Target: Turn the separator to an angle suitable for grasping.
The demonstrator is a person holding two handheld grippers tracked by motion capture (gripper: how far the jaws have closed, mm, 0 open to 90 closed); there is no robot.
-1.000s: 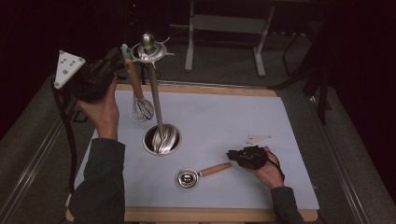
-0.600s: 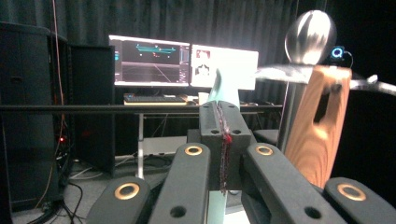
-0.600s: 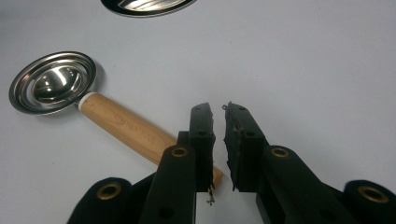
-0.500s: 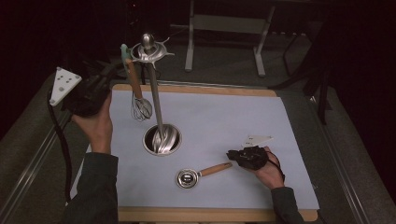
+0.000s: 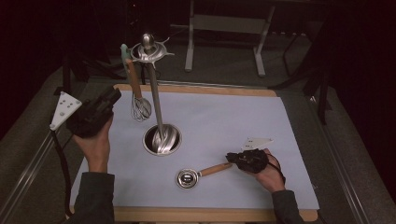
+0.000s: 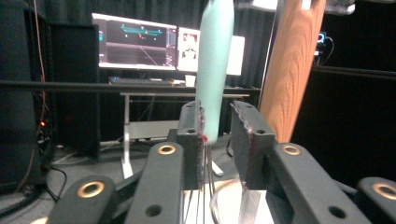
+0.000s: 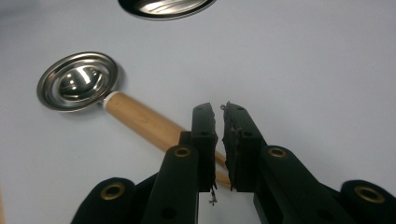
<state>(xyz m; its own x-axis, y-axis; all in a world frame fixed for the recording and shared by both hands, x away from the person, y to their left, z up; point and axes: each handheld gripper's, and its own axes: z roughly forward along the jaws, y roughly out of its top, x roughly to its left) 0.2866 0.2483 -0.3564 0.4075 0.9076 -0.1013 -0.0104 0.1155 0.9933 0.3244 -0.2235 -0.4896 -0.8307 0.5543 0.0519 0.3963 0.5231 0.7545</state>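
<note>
Beneath right gripper point(image 7: 219, 140): ladle point(image 7: 126, 105).

Dark lab, black curtains point(image 6: 70, 9), lit monitors point(image 6: 135, 42), desk point(image 6: 154, 93)

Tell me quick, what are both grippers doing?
Left gripper: open, jaws just opened; whisk handle just ahead, not pinched.
Right gripper: jaws nearly closed at the scoop handle; hold unclear.

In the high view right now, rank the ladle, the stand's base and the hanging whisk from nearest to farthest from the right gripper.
1. Ladle: beside the right gripper, handle end at its jaws.
2. Stand's base: mid-mat, farther left.
3. Whisk: hanging at the far left.
</note>
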